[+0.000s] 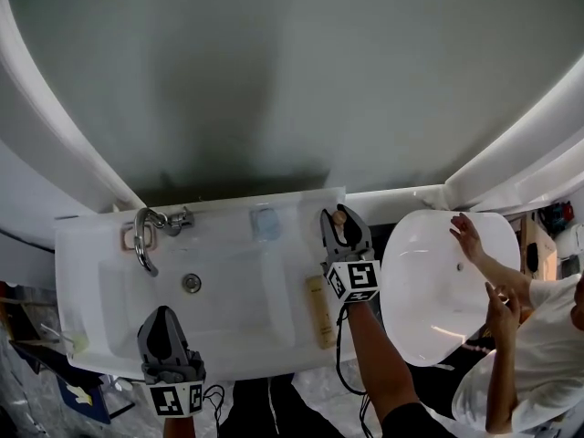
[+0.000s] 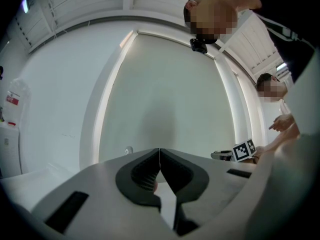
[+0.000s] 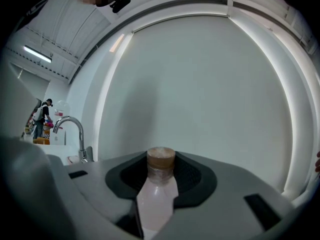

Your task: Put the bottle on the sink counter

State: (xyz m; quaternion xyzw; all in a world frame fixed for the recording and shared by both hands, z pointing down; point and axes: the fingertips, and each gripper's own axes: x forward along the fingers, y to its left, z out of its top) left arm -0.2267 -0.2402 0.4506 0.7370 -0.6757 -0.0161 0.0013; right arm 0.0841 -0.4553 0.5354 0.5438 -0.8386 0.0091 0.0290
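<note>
Bottle [image 3: 159,194] in right claw [image 1: 343,223] | tube [image 1: 319,313] near | faucet [image 1: 143,240] well apart

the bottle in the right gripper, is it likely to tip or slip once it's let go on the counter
The bottle looks slim and narrow, so it is probably tippy if released tilted. Its smooth pale body seems like plastic: likely light, stiffish, perhaps slippery. The jaws hold it just below the cap, so it may swing a little.
</note>
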